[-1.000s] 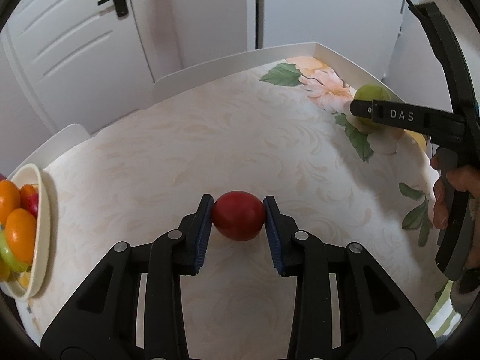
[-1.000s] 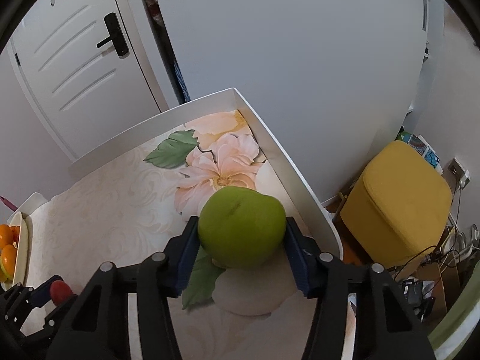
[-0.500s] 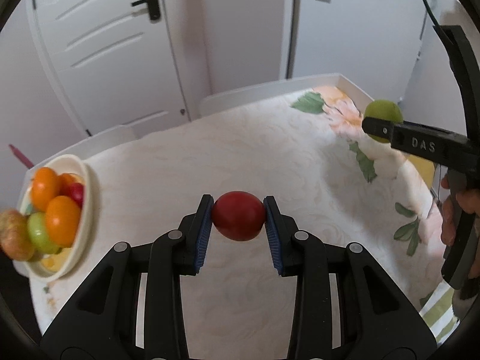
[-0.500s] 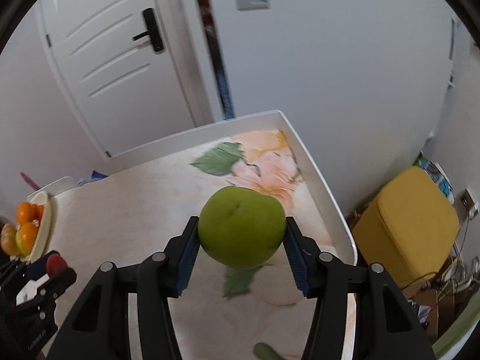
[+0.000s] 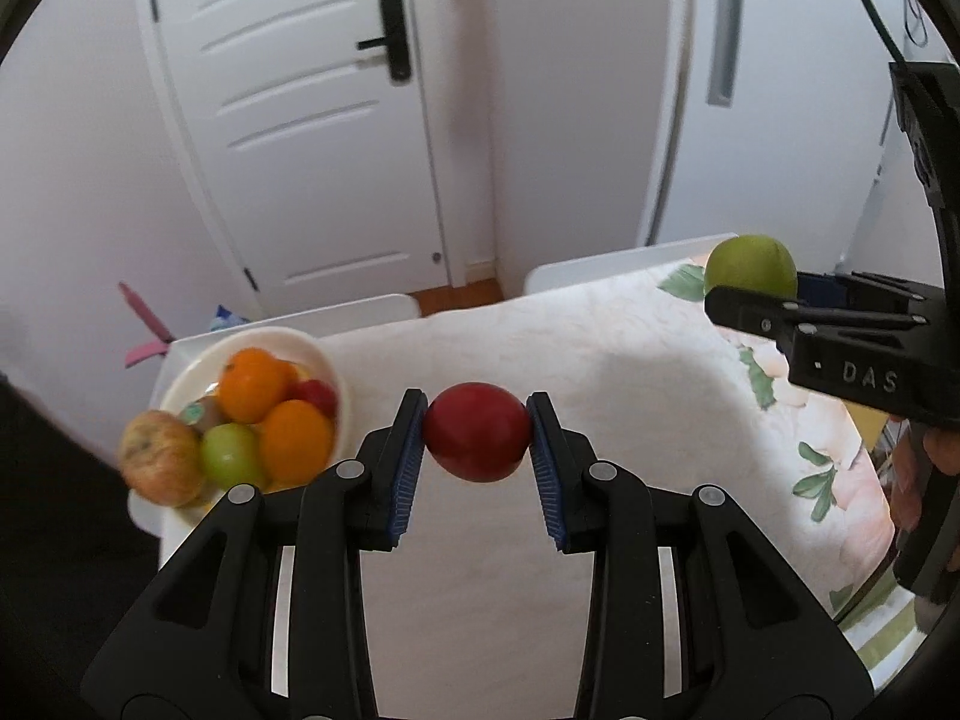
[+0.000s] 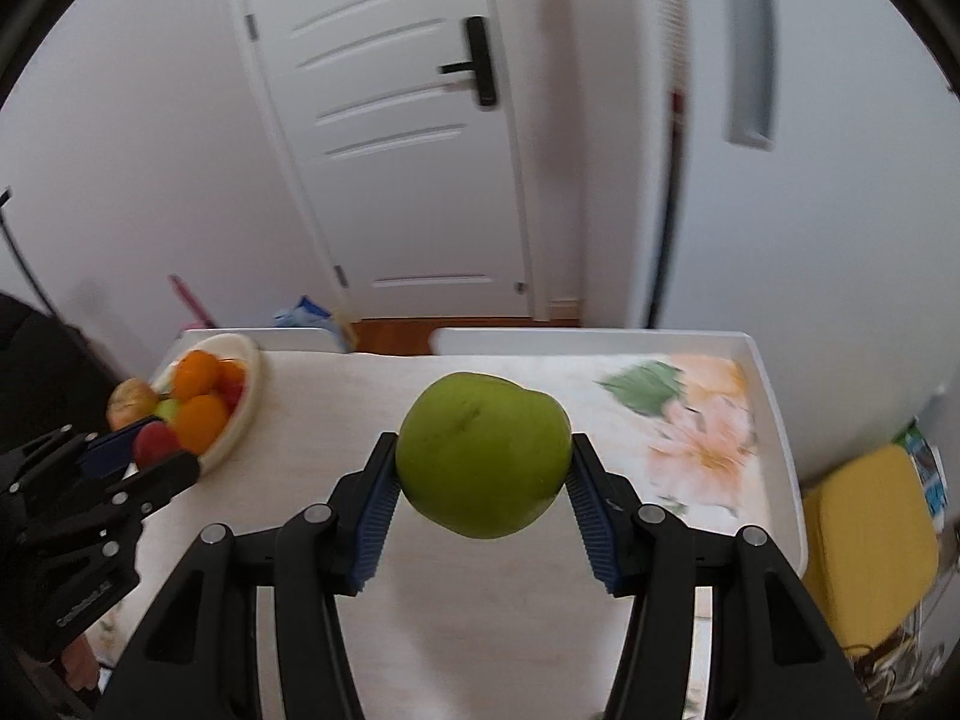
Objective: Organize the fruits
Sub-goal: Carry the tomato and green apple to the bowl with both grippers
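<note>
Red fruit [image 5: 476,432]: pinched between the blue pads of the left gripper [image 5: 477,462], held up off the table [image 5: 600,372]; seen again at 9 o'clock in the right wrist view, small, in front of the bowl.
Green apple [image 6: 483,455]: clamped between the pads of the right gripper [image 6: 483,504], clear of the table; in the left wrist view it sits at 2 o'clock.
Left gripper: closed to the red fruit's width, both pads touching it.
Right gripper: spread wider, closed on the green apple's sides.
Bowl [image 5: 327,363]: cream, at 9 o'clock in the left wrist view, at the table's corner, heaped with oranges [image 5: 252,384] and a small green fruit [image 5: 231,456].
Mottled apple [image 5: 159,465]: at the bowl's outer rim, overhanging it.
Table: pale cloth, flower print at the right end.
Door [image 6: 384,120]: white, shut, 12 o'clock behind the table.
Yellow stool [image 6: 867,546]: 3 o'clock, right wrist view, beside the table.
</note>
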Demonstrator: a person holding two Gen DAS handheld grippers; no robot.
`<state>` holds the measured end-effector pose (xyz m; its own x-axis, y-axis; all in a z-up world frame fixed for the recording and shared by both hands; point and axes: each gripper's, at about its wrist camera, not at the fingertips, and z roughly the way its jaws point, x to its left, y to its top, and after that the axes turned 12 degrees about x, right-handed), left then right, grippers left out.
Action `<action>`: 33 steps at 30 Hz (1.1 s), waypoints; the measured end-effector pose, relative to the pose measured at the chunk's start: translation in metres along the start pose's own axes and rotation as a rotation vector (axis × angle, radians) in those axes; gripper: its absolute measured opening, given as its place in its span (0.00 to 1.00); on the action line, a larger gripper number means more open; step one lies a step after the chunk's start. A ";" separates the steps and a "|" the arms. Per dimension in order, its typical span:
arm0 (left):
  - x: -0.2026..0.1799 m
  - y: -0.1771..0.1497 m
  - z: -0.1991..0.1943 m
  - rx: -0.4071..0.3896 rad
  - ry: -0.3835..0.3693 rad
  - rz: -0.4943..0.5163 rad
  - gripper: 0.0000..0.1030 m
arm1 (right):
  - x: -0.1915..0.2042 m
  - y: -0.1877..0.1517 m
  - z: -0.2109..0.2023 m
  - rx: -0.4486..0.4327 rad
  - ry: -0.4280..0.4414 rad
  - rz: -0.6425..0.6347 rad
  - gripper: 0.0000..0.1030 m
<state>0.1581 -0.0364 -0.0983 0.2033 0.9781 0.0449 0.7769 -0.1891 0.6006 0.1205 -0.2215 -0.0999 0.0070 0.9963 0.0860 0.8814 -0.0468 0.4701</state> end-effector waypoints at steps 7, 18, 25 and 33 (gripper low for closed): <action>0.051 -0.004 -0.008 0.002 0.014 -0.043 0.37 | 0.058 0.010 0.006 0.018 0.062 -0.063 0.49; 0.143 0.007 0.004 0.001 0.039 -0.077 0.37 | 0.134 0.031 0.036 0.051 0.116 -0.110 0.49; 0.198 0.023 0.029 0.015 0.041 -0.092 0.37 | 0.172 0.059 0.064 0.055 0.127 -0.122 0.49; 0.243 0.043 0.082 0.103 0.012 -0.073 0.37 | 0.198 0.094 0.105 0.078 0.153 -0.126 0.49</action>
<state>0.2898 0.1860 -0.1276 0.1376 0.9904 0.0138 0.8464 -0.1249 0.5177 0.2545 -0.0208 -0.1310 -0.1724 0.9709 0.1662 0.9046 0.0893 0.4169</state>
